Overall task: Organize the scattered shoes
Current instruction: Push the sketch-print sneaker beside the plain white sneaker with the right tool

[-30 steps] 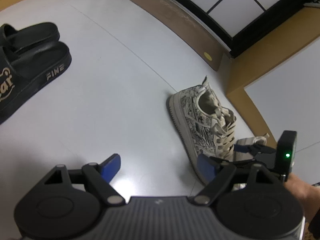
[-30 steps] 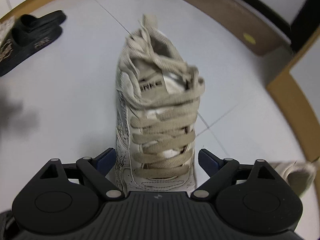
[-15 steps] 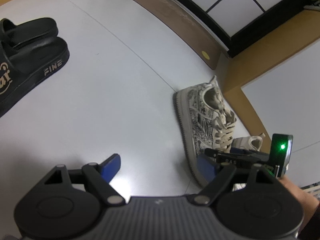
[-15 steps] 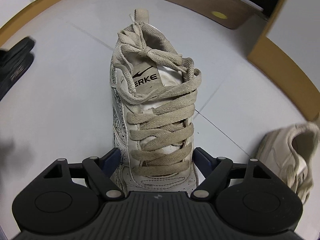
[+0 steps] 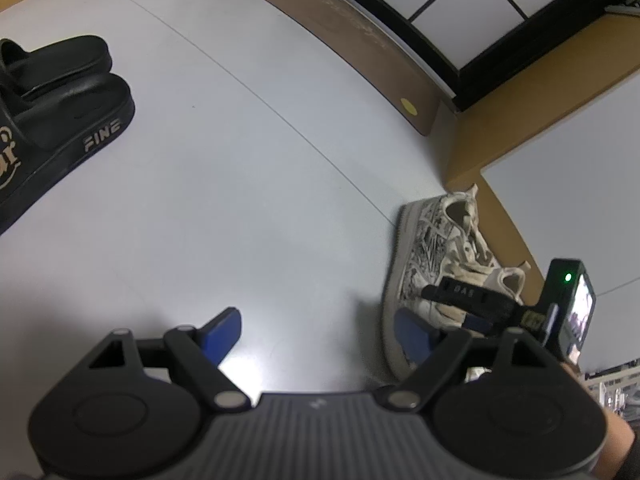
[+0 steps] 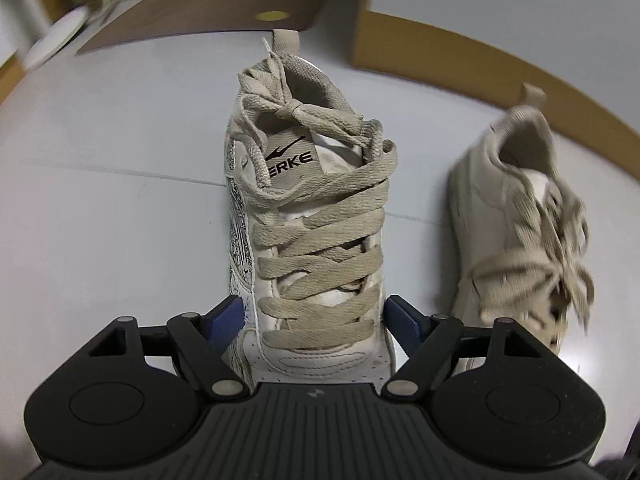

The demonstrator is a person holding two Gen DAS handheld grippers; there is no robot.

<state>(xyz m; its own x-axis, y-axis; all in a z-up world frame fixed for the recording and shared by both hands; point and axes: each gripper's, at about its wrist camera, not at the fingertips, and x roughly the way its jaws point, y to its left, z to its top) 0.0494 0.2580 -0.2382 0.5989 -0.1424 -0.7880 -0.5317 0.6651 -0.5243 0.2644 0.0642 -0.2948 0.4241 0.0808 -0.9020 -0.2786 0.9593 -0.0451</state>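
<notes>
right gripper (image 6: 314, 318) tilted steeply down, jaws closing astride the printed sneaker (image 6: 308, 216), pads at its toe sides | left gripper (image 5: 318, 330) angled down over bare floor (image 5: 240, 184), jaws apart, empty | sneaker on floor beside its mate (image 6: 520, 216)

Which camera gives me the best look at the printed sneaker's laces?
The right wrist view: the printed sneaker fills the centre, laces sharp, between the closing right gripper. The left wrist view shows it small, from the side, partly hidden.
</notes>
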